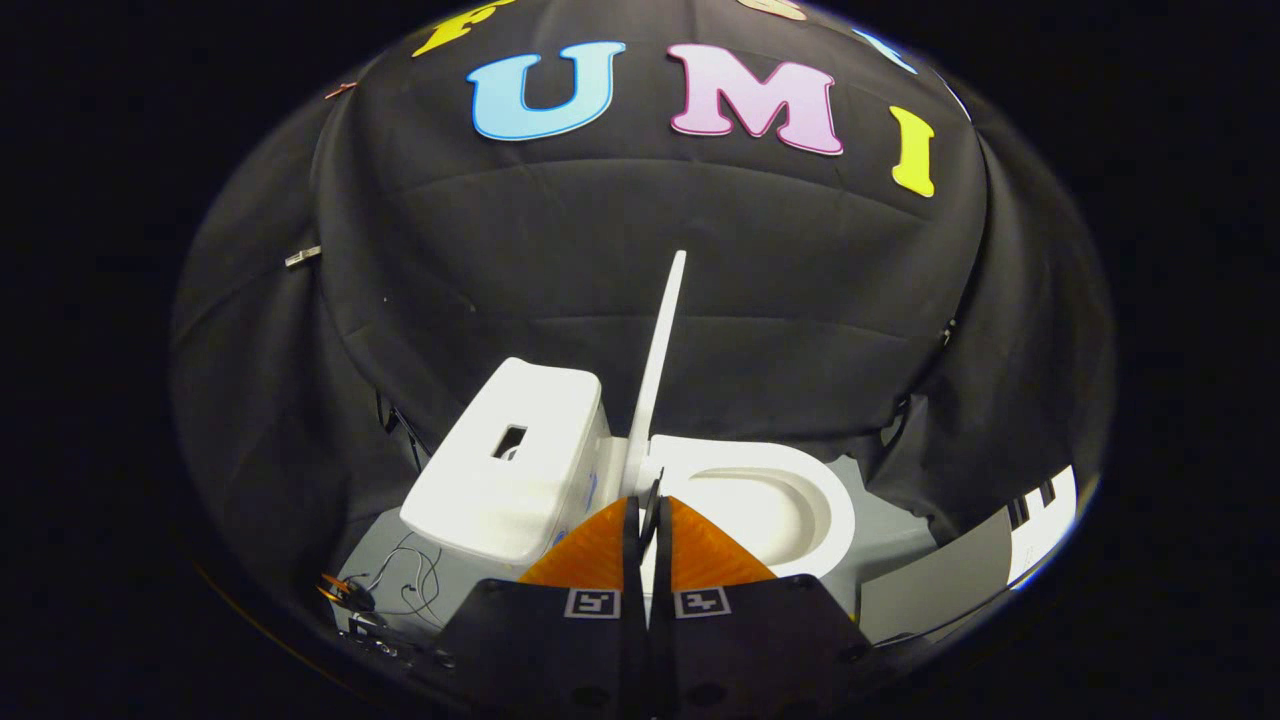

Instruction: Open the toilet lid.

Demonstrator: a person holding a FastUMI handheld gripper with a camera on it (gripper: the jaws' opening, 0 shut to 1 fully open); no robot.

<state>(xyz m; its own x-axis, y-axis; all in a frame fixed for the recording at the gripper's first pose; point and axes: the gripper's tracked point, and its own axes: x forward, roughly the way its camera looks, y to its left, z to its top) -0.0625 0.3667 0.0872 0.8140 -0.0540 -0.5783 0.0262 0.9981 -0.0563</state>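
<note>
Two fingers (665, 545) together — thin lid (660, 360) upright.

A grey floor board (890, 540) lies under everything, and the rest takes its place from it. At its near left corner sits a tangle of thin wires (415, 580), looping loosely over the grey, with a small dark and orange clip-like piece (340, 592) just beside them at the board's edge. Black cloth (600, 290) hangs behind and around the board, creased in broad folds. Off the board's right side a pale panel with dark marks (1040, 520) shows, too blurred to make out.
</note>
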